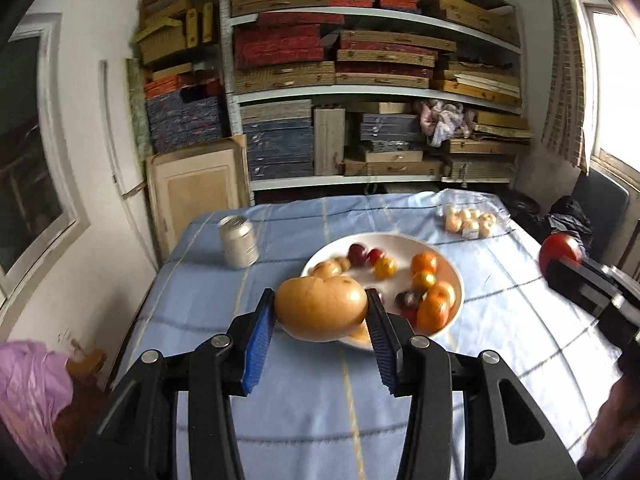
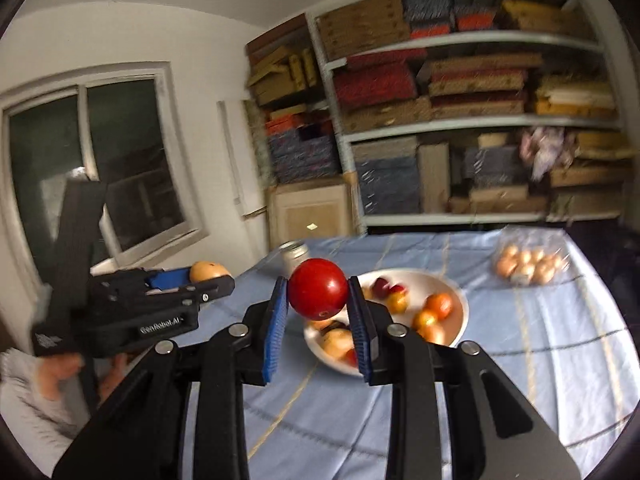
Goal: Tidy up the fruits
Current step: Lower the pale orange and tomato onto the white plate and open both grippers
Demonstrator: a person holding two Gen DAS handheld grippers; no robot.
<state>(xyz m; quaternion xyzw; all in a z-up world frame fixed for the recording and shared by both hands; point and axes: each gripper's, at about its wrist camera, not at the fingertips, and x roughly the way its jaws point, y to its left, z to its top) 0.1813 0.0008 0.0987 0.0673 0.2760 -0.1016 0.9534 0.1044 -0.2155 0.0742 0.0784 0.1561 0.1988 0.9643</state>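
My left gripper (image 1: pixel 320 310) is shut on a large tan-yellow fruit (image 1: pixel 322 307), held above the near rim of a white bowl (image 1: pixel 452 268). In the bowl lie several small fruits, among them oranges (image 1: pixel 426 262) and dark red ones (image 1: pixel 357 254). My right gripper (image 2: pixel 318 294) is shut on a red apple (image 2: pixel 318 289), raised over the table in front of the white bowl (image 2: pixel 460 300). The right wrist view shows the left gripper (image 2: pixel 216 276) at left with the tan fruit (image 2: pixel 208 271) in it. In the left wrist view, the red apple (image 1: pixel 560 248) appears at the right edge.
A silver can (image 1: pixel 239 242) stands left of the bowl on the blue checked tablecloth (image 1: pixel 320 400). A clear bag of pale round fruits (image 1: pixel 470 220) lies at the far right. Shelves stacked with boxes (image 1: pixel 360 80) fill the back wall. A pink bag (image 1: pixel 28 384) sits at lower left.
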